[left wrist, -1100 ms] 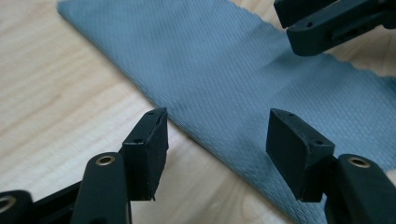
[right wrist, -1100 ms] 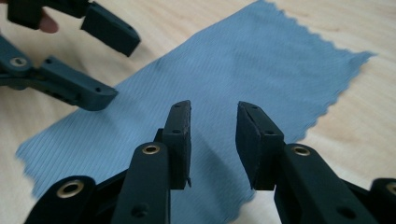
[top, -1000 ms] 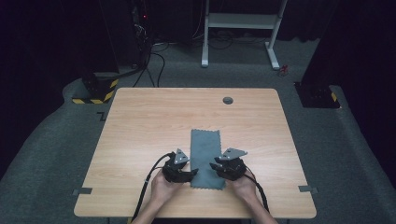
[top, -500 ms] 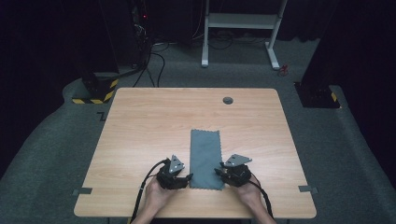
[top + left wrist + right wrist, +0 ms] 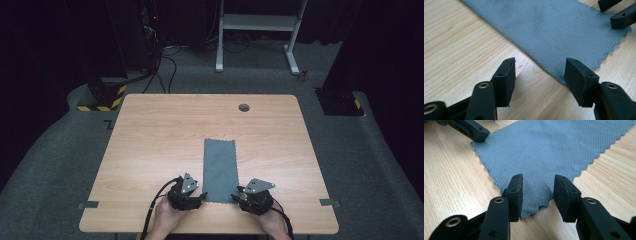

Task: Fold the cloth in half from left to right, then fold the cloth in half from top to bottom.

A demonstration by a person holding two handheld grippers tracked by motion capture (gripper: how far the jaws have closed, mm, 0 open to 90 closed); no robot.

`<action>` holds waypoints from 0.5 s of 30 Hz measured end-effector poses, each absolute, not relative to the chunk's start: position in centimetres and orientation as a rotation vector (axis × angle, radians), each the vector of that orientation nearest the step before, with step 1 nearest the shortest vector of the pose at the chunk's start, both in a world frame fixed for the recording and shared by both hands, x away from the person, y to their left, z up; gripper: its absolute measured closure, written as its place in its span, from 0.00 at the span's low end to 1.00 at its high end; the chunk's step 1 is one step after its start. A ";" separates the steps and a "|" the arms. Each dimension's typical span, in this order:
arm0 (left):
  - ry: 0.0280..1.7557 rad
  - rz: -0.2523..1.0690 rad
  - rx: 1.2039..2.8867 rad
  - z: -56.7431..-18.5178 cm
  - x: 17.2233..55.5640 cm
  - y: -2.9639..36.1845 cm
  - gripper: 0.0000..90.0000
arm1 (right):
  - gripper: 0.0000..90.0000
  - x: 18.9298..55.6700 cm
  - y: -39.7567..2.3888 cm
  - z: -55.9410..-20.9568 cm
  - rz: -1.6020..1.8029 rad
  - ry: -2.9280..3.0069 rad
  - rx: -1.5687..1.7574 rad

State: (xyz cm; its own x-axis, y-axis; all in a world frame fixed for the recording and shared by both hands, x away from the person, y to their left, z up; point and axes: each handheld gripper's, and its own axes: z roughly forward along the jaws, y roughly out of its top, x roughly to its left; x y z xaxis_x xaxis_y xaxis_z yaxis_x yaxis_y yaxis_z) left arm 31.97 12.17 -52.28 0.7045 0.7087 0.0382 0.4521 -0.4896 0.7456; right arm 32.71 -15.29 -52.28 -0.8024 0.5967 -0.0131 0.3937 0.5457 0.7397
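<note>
floor: I see grey carpet (image 5: 60, 165) under the wooden table (image 5: 165, 130) | far beyond the jaws: white desk frame (image 5: 260, 30), black cables (image 5: 167, 65), yellow-black striped base (image 5: 102, 100) | light: room dark

a dim lab or test room

a bare wooden table (image 5: 165, 140) stands on grey carpet (image 5: 55, 165) amid black curtains. behind it are a white desk frame (image 5: 257, 30), loose cables (image 5: 160, 65) and a dark equipment rack with a red light (image 5: 150, 22), beside yellow-black hazard-striped stand bases (image 5: 102, 100).
</note>
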 end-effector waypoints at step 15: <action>0.886 0.439 2.158 -52.3 30.9 12.3 0.58 | 0.67 32.1 -15.5 -52.3 1.113 2.524 0.823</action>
